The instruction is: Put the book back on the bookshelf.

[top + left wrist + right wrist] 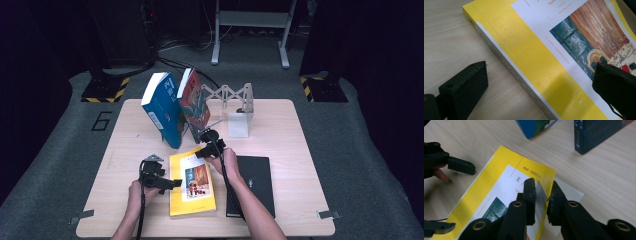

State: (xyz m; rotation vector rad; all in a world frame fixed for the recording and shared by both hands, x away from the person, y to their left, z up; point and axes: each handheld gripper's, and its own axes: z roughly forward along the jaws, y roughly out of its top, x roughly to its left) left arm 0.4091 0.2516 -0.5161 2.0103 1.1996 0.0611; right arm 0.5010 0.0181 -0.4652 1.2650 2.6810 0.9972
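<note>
From the high view, the yellow book lies flat on the wooden table, near the person's edge and between the two hands, with a black notebook just beside it to the right. Two more books lean upright at the far side, a blue book and a red-covered book against a white folding stand. The left gripper sits at the book's left edge; the right gripper is at its far right corner.

In the left gripper view the jaws stand wide apart, one on the bare table and the other over the cover picture, straddling the yellow book's spine without pressing on it. The spine looks thick, so this is a paperback of some weight, and its glossy cover (it catches the light) may slide under smooth pads.

In the right gripper view the jaws are drawn narrow on the front cover's outer edge, near the top corner of the yellow book; the cover stands pinched between them, lifted off the white page beneath. The left gripper shows farther off at the opposite side. A thin cover like this is soft and will bend or crease if pulled by a corner alone. A firmer hold would be across the spine, where the block is stiff.
</note>
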